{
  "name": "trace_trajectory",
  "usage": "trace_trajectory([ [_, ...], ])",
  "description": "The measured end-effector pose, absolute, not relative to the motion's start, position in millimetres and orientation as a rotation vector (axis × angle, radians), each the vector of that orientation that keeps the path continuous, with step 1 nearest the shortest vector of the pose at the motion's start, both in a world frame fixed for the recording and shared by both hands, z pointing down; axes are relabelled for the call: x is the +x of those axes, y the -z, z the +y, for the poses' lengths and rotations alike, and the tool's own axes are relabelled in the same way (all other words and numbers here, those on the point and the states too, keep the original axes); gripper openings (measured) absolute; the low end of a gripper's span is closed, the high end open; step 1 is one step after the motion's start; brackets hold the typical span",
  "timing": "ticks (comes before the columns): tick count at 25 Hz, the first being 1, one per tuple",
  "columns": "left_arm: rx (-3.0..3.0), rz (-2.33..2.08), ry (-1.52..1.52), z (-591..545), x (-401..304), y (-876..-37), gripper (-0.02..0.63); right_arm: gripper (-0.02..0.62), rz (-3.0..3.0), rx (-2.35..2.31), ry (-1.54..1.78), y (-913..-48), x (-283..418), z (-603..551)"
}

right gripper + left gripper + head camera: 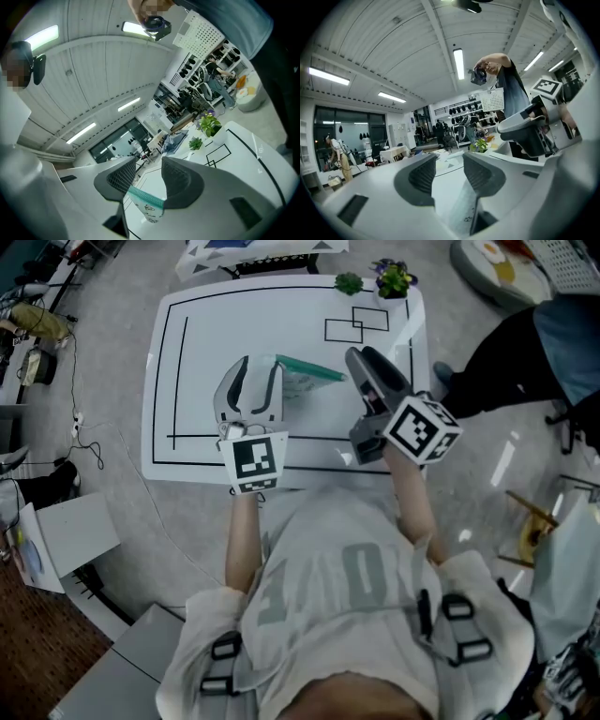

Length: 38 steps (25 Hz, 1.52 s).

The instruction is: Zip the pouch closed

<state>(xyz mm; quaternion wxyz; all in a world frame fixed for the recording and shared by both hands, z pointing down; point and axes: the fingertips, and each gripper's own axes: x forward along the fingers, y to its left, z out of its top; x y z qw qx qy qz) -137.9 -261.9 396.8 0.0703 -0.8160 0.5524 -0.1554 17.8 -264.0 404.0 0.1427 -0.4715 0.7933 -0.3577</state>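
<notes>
A pale pouch [302,379] with a green zipper edge lies on the white table [187,352] between my two grippers. My left gripper [255,371] stands at its left end, jaws apart. In the left gripper view the pouch [461,206] runs under the gap beside the right finger, and the left gripper [449,163] does not press on it. My right gripper [366,360] is at the pouch's right end. In the right gripper view the green edge of the pouch [146,204] spans the gap below the jaws of the right gripper [149,164], unpinched.
Black lines and rectangles are drawn on the table. Two small potted plants [394,279] [349,283] stand at its far edge. A person [525,352] stands to the right of the table. Cables and clutter lie on the floor at left.
</notes>
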Motion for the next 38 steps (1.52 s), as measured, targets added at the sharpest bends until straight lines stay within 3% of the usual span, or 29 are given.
trace_trajectory([
  [11,-2.514,1.682,0.267,-268,-126,-360,0.199,0.146,2.267,-1.416,0.945,-392,39,-266],
  [29,-2.506,1.742,0.176,-251,-139,-338,0.195,0.133,2.368,-1.533,0.649,-366,42,-258],
  [33,-2.411,1.823,0.072,-241,-147,-327,0.017,0.054,2.425,-1.561,0.538,-362,36,-253],
  [38,-2.411,1.855,0.04,-235,-151,-332,0.006,0.031,2.556,-1.62,0.348,-363,22,-247],
])
